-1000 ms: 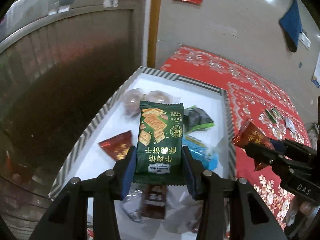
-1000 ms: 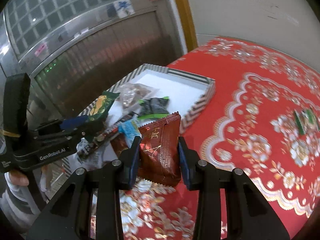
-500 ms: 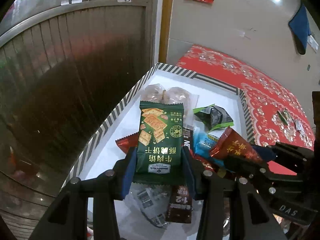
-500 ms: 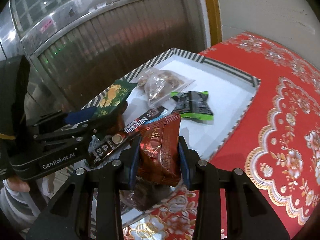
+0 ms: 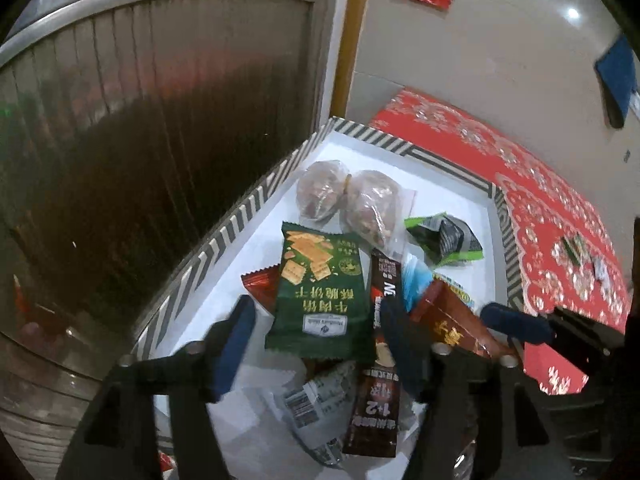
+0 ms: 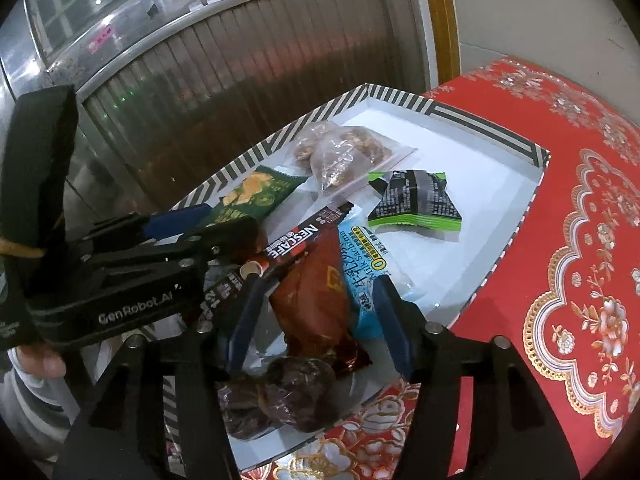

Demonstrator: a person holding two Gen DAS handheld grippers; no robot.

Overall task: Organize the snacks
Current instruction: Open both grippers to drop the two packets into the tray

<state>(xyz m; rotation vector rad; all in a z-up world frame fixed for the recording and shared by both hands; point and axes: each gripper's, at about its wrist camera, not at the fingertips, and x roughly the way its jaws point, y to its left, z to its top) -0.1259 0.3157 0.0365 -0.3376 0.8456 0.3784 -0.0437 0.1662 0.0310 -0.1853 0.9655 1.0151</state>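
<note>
Striped tray (image 5: 256,200) of snacks, left gripper (image 5: 316,344) opening around green packet (image 5: 320,292), right gripper (image 6: 316,320) opening around red packet (image 6: 316,312)

Black gripper (image 6: 318,316), blue fingers (image 6: 390,320), silver screws, "GenRobot.AI" lettering, grey sleeve (image 6: 36,412)

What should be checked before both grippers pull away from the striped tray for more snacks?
1. Left gripper jaws opening, clear of green cracker packet: ok.
2. Right gripper jaws opening, clear of red packet: ok.
3. Both packets inside striped tray: ok.
4. Red packet resting flat: cannot tell.
5. Snacks left on red tablecloth: small packets remain, not ok.
</note>
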